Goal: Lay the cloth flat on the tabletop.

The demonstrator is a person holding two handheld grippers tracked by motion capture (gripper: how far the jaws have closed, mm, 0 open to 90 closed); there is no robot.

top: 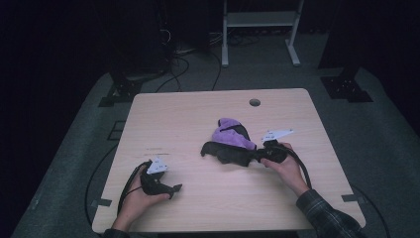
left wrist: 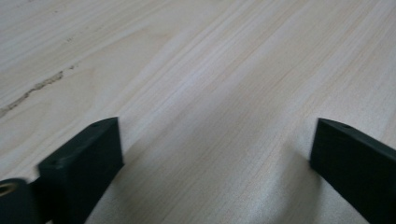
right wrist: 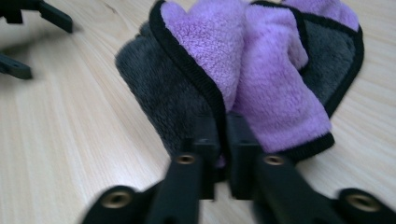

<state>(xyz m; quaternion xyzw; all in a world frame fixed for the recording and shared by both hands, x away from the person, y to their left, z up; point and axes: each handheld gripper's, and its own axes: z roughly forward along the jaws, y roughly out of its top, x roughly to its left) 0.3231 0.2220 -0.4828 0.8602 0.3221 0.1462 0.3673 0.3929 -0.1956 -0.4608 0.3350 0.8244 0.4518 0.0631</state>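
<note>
A fleecy cloth (top: 230,141), purple on one side and dark grey on the other with black edging, lies crumpled right of the table's middle. My right gripper (top: 257,156) is at the cloth's right edge, a hand around it. In the right gripper view the cloth (right wrist: 261,70) is folded over itself, and my right gripper (right wrist: 224,123) is shut on its black-trimmed edge. My left gripper (top: 176,190) rests near the front left of the table, apart from the cloth. Its jaws stand wide open in the left gripper view (left wrist: 217,135), with bare wood between them.
The light wooden table (top: 198,114) has a round cable hole (top: 254,102) near its far edge. Beyond it stand a white frame (top: 260,20) and dark stands, with cables on the grey floor. My left gripper (right wrist: 49,49) appears at the right gripper view's upper left.
</note>
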